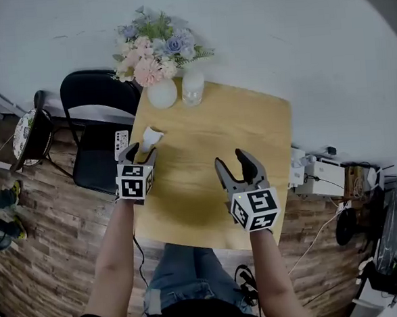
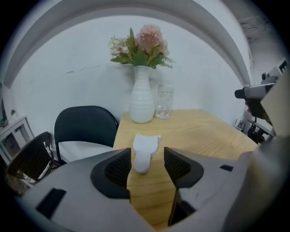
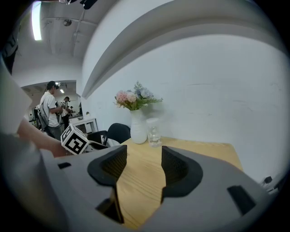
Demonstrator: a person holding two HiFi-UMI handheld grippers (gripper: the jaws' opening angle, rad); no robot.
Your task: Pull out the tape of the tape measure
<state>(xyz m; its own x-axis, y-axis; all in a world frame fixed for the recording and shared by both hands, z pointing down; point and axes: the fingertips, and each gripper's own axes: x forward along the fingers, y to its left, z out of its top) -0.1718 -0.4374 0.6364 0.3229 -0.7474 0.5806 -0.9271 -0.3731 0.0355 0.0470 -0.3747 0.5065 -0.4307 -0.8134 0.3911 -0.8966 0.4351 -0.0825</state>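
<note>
Head view: one white tape measure [image 1: 151, 137] lies near the left edge of the single square table [image 1: 251, 130] of pale grained wood, just ahead of the left gripper [image 1: 139, 153], whose jaws stand apart. Left gripper view puts its smooth, rounded body between the two ribbed black pads [image 2: 118, 168], seemingly with a gap on each side. The right gripper [image 1: 232, 161] hangs over bare wood, jaws parted, holding nothing. At the far edge stand one ribbed white vase [image 1: 162, 94] of flowers [image 1: 153, 49] and one clear glass [image 1: 192, 88]. Two black chairs [image 1: 98, 127] stand left of the table.

The wooden table [image 1: 205, 154] bears a tape measure [image 1: 151, 136], vase [image 1: 162, 94] and glass [image 1: 192, 88].
</note>
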